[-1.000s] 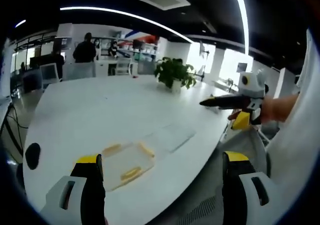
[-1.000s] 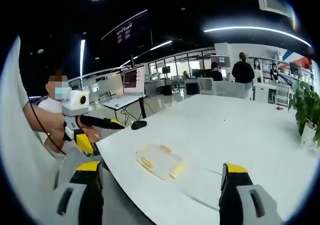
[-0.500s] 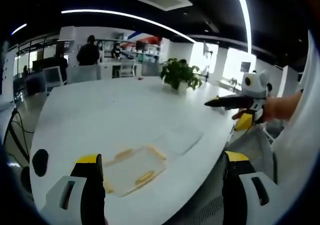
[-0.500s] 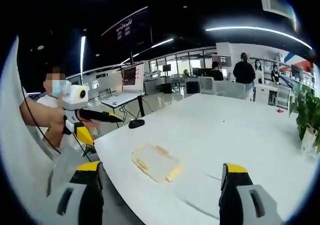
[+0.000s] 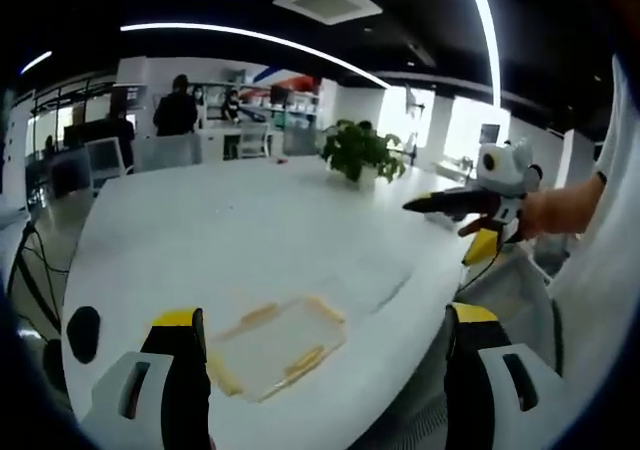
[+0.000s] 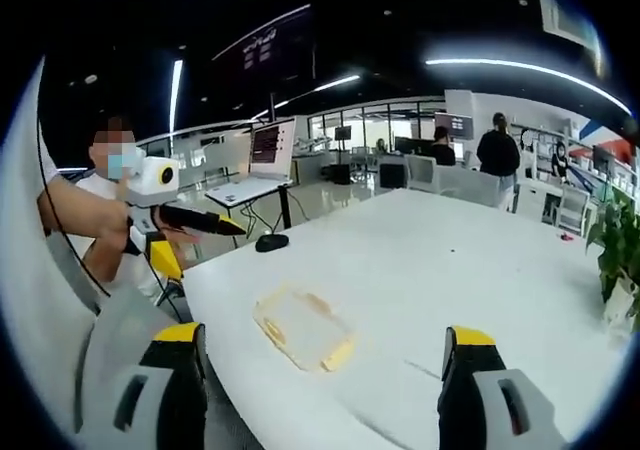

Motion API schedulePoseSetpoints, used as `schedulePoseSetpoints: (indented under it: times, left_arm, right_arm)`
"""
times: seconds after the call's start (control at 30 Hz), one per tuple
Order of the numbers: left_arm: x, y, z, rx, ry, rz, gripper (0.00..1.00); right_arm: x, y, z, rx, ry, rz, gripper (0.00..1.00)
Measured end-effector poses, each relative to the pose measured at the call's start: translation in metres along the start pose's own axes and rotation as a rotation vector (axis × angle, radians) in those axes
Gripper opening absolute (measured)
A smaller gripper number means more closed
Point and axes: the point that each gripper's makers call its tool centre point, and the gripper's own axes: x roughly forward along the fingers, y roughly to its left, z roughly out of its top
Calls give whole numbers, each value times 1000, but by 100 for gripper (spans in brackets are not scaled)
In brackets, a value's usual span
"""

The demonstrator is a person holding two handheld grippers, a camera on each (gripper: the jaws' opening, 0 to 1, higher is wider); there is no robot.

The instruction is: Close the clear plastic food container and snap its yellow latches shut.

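Container: we have the clear plastic food container low and centre in the left gripper view, flat on the white surface near its close edge; in the right gripper view it lies lower centre, again close to the surface's edge.
Latches: we see yellow latches along the container's sides; we cannot tell from here whether they are snapped down.
Lid: a clear flat sheet lies just beyond the container toward centre right of the left gripper view, too faint for us to be sure what it is.
Left gripper: our left gripper sits at the bottom of its view, fingers wide apart and holding nothing, the container between them but further off; it also appears at left of the right gripper view, in a hand.
Right gripper: our right gripper has its fingers wide apart too, nothing held; it shows at right of the left gripper view.
Background: a potted plant stands on the far side, upper centre.
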Motion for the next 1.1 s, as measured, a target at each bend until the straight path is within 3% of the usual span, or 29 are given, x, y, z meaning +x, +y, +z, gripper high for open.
schedulePoseSetpoints:
  times: [0.7,1.1]
  left_arm:
    - [6,32,7,37,26,-12,99]
    - [9,47,-7,156,129,-48,96]
  right_arm:
    - [27,-16,14,-63,24,15,99]
    - [38,-16,6,-146,83,61,99]
